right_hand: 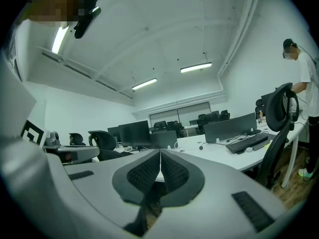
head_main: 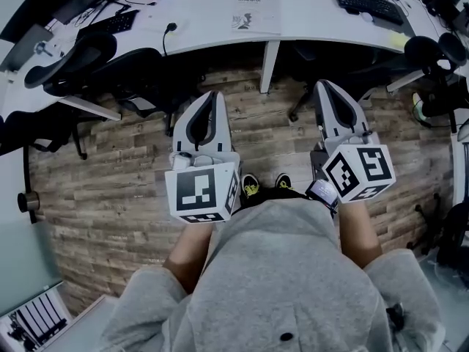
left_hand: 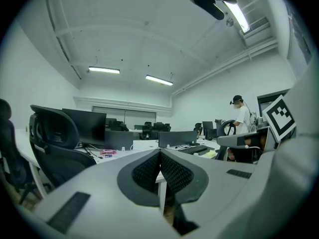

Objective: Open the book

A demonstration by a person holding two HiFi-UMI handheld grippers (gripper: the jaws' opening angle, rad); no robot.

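The book [head_main: 256, 12] lay closed and flat on the white worktop [head_main: 315, 22], close to its front edge and just behind the white leg [head_main: 269, 66] that held that edge up. Both grippers were held at the person's waist, pointing forward and about level, well short of the worktop, with a strip of wooden floor [head_main: 132, 167] showing under them.

The left gripper [head_main: 213, 97] was clenched on nothing: in the left gripper view its ribbed pads met along one seam with only the room beyond. The right gripper [head_main: 323, 86] was the same, pads pressed together and empty.

From the head view the book lay ahead of both tips and between their lines, to the right of the left gripper's line and to the left of the right gripper's. The left tip looked somewhat the nearer of the two, so I judged the left arm to have the shorter reach, forward and a little inward. The right would have had to cross further inward, away from the keyboard [head_main: 365, 2] on its own side.

The cover looked nearly square from here, so its long axis could not be told, nor on which side the spine lay. Neither gripper view showed the book clearly enough to settle that
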